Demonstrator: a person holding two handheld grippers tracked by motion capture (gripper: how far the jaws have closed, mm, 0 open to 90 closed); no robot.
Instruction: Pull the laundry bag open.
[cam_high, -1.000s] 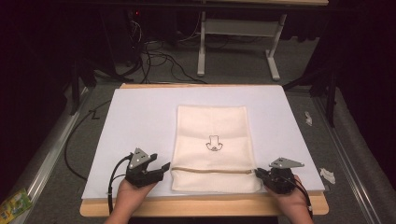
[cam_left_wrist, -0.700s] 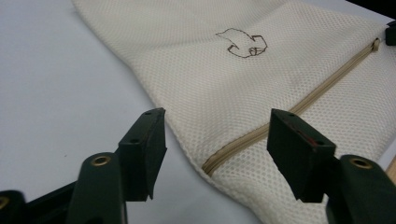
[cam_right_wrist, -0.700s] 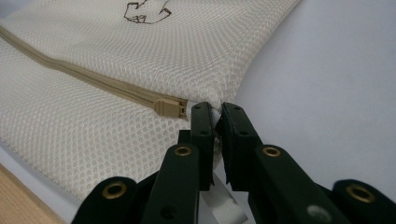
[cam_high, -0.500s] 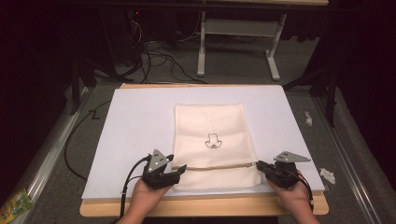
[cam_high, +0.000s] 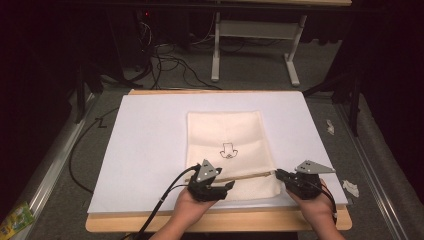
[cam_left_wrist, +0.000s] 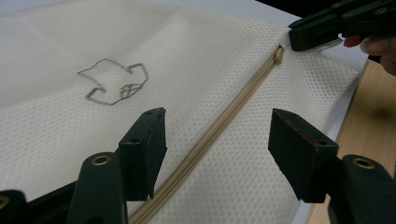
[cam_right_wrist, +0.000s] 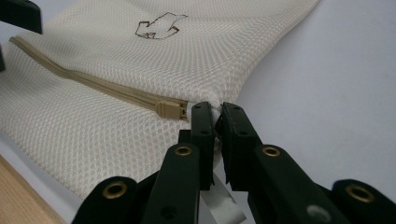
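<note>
A cream mesh bag (cam_high: 227, 135) with a small dark drawn logo (cam_high: 229, 150) lies flat on a white sheet (cam_high: 145, 145). A tan zipper (cam_high: 245, 176) runs across its near end. My left gripper (cam_high: 225, 186) hovers open over the bag's near left part, its jaws either side of the zipper (cam_left_wrist: 233, 116). My right gripper (cam_high: 280, 175) is shut on the bag's right edge, just past the zipper pull (cam_right_wrist: 169, 110). In the right gripper view the jaws pinch the mesh (cam_right_wrist: 214, 112). The left gripper view shows the right gripper (cam_left_wrist: 299, 37) at the zipper's far end.
The white sheet covers a wooden table (cam_high: 260, 221) whose bare strip runs along the near edge. Paper scraps (cam_high: 351, 187) lie off the table's right side, a green packet (cam_high: 17, 217) at the lower left. Cables (cam_high: 165, 55) and a white desk frame (cam_high: 250, 30) are on the floor beyond.
My left gripper has moved right, from beside the bag's left edge to over the zipper. The right gripper has stayed at the bag's right edge.
</note>
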